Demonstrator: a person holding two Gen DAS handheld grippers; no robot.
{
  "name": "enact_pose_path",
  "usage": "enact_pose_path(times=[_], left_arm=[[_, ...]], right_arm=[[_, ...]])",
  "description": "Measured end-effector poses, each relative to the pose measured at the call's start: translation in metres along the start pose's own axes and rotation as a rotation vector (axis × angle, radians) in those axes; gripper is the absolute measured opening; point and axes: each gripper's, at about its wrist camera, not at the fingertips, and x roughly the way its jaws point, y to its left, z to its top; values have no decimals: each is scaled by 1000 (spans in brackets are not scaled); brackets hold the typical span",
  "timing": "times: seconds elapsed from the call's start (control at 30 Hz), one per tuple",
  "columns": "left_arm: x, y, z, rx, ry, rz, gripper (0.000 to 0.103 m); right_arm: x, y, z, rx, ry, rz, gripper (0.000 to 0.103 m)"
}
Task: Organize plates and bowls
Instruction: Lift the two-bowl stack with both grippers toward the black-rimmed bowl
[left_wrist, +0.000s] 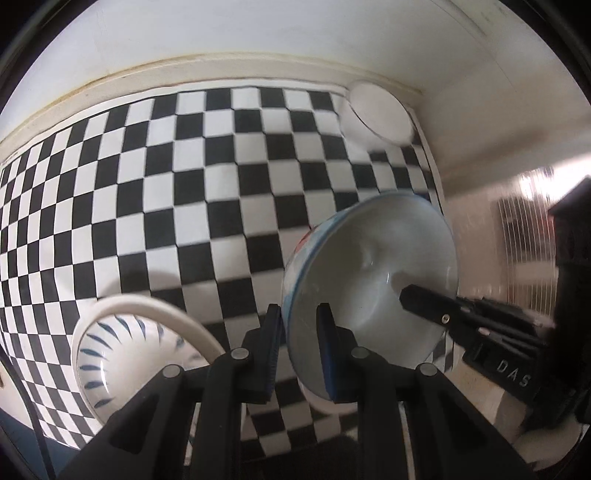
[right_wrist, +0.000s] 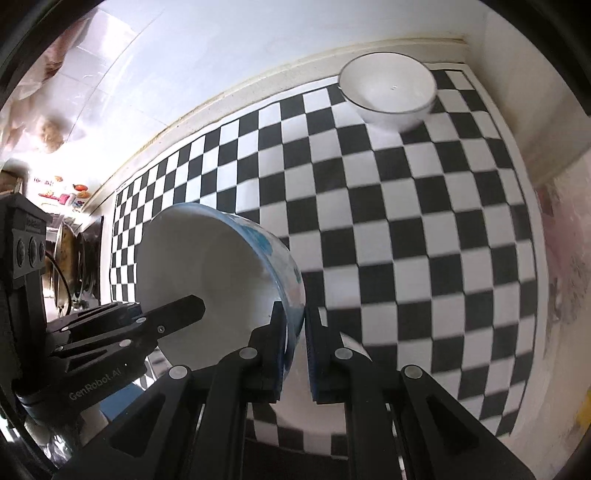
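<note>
A white bowl with blue and red outside pattern is held tilted above the checkered mat, gripped from both sides. My left gripper is shut on its rim. My right gripper is shut on the opposite rim of the same bowl. The right gripper's finger shows inside the bowl in the left wrist view, and the left one in the right wrist view. A white bowl with blue dashes sits on the mat at lower left. A plain white bowl stands in the far corner and also shows in the left wrist view.
The black-and-white checkered mat covers the counter up to the white wall. Another white dish lies under the held bowl. Pans and kitchen clutter stand at the far left.
</note>
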Motion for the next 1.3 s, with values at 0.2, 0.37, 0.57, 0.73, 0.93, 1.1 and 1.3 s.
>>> enact_pose_path(times=[0.2,0.37,0.57,0.73,0.93,1.1,1.3], left_arm=[[-2,8,-37,60,77,6,17],[22,-1,-53,87,140,21,17],[44,-7,-67,116,217,36,17],[56,-13,-68,134,240,64,17],[62,-17,-63,146,261,81,17],[72,-29,-61,165,275,123,17],[78,-34,-63,178,299,142,17]], right_arm=[[-12,-15,-38,22,6,-12,12],[6,-29,-59,63,40,-24,12],[25,-50,-76,105,75,-30,12],[36,-62,-82,125,94,-24,12],[36,-69,-85,146,101,-13,12],[33,-68,-82,146,106,-8,12],[34,-71,-83,151,115,-3,11]])
